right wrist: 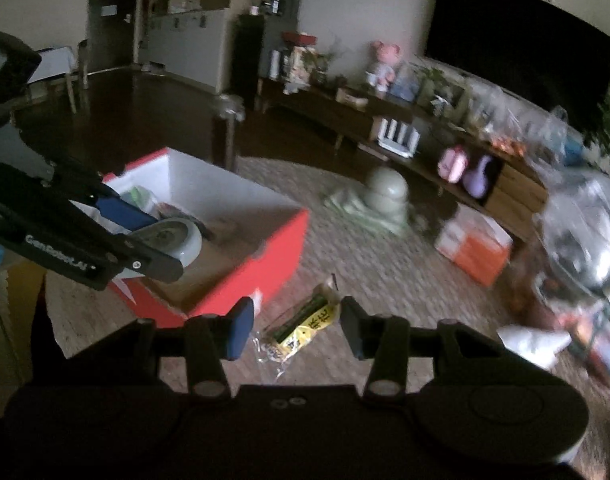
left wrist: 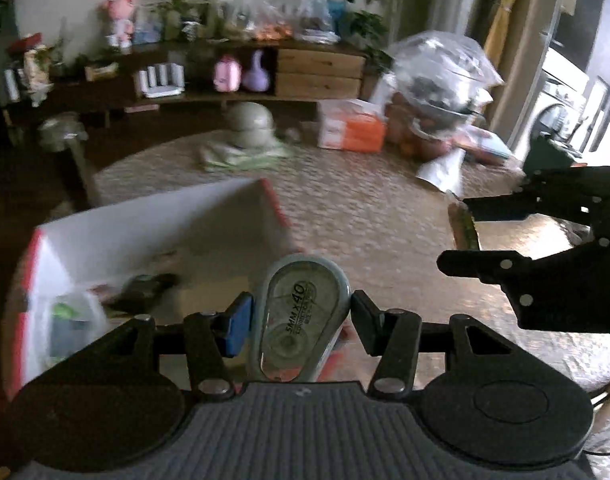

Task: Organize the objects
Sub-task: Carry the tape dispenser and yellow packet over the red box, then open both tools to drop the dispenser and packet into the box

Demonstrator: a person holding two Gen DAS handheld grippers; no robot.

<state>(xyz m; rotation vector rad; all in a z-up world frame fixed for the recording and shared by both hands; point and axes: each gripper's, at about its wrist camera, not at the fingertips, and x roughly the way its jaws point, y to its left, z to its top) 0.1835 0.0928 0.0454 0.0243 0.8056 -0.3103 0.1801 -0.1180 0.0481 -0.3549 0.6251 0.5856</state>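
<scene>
My left gripper [left wrist: 301,318] is shut on a grey correction tape dispenser [left wrist: 299,300], which stands upright between the pads. It hangs over the near end of a red cardboard box [left wrist: 153,216] with white inner walls. The right wrist view shows the same left gripper [right wrist: 167,242] with the tape dispenser [right wrist: 177,240] above the red box [right wrist: 245,276]. My right gripper [right wrist: 295,326] is shut on a yellow and green snack packet [right wrist: 305,326] in clear wrap, held above the rug to the right of the box. In the left wrist view the right gripper [left wrist: 455,232] carries that packet [left wrist: 467,228].
The box holds a dark object [left wrist: 145,286] and a clear bag [left wrist: 75,320]. On the patterned rug [right wrist: 365,280] lie a grey-green dome on a cloth [right wrist: 385,196], an orange and white carton [right wrist: 473,248], a big clear plastic bag [right wrist: 585,232] and a white pouch [right wrist: 533,340]. A low cabinet [left wrist: 317,72] stands behind.
</scene>
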